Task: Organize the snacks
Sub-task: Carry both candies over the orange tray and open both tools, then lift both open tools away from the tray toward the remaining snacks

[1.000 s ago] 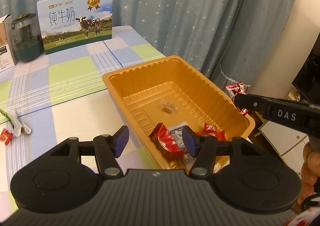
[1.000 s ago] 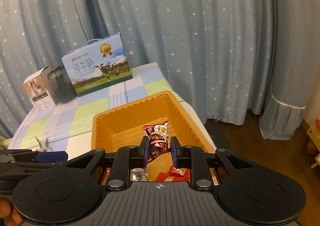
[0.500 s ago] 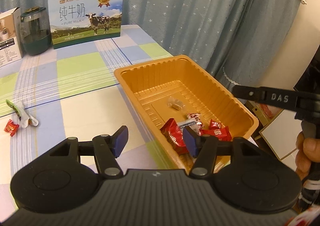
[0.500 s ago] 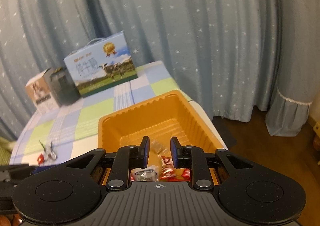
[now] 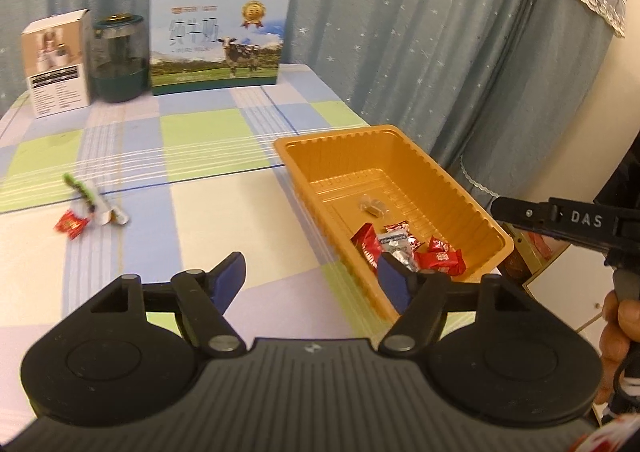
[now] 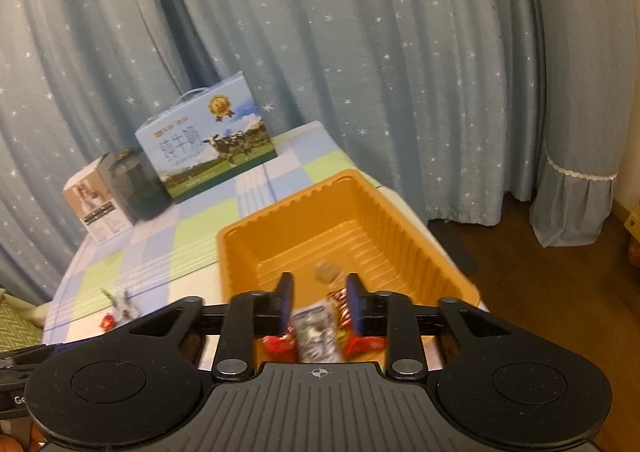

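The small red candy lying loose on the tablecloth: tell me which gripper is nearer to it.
Left. The left gripper hovers open over the tablecloth, with the red candy ahead to its left. The right gripper is open above the orange tray, farther off.

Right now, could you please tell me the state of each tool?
Left tool: open, holding nothing.
Right tool: open, holding nothing, above the orange tray.

Tray (image 5: 320,149) at the worktop's (image 5: 200,236) right edge, holding a cluster of wrapped snacks (image 5: 404,250) at its near end; loose snacks (image 5: 86,211) lying well to its left; milk carton (image 5: 216,43), jar (image 5: 117,59) and small box (image 5: 56,61) in a row along the rear edge.
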